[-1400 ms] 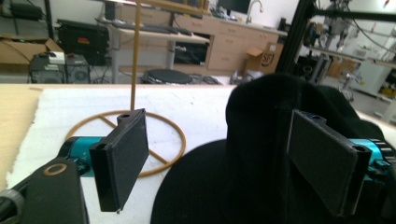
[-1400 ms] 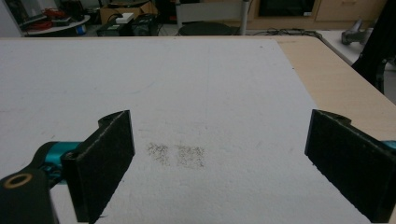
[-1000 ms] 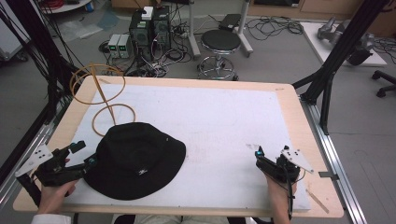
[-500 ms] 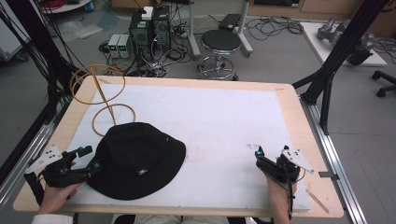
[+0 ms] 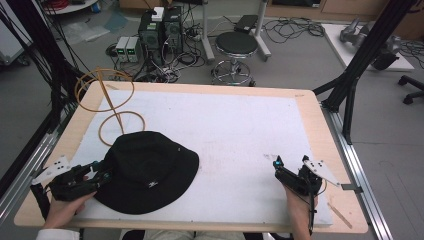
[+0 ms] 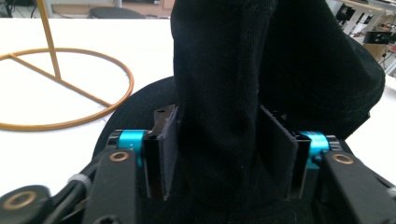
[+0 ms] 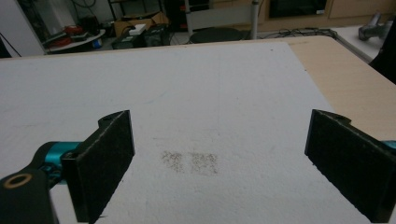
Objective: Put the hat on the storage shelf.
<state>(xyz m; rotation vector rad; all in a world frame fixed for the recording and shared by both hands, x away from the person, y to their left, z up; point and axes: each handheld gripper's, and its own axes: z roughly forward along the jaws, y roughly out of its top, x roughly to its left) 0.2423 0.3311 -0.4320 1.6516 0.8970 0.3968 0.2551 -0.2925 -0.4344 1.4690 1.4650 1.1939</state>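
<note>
A matt black cloth hat (image 5: 147, 172), finely ribbed in its weave, sits on a white, slightly rough and speckled mat (image 5: 235, 130) laid over a pale, smooth wooden table (image 5: 320, 125). Just beyond the hat stands a thin wire stand (image 5: 107, 100) with a golden metallic sheen. The left gripper (image 6: 219, 154), pinching the hat's cloth, has matt black pads and glossy blue metal fittings; the right gripper (image 7: 219, 163), well apart from the hat, carries the same coarse black pads.

A black stool (image 5: 236, 46) and computer towers (image 5: 160, 25) stand on the floor beyond the table (image 5: 310, 120).
</note>
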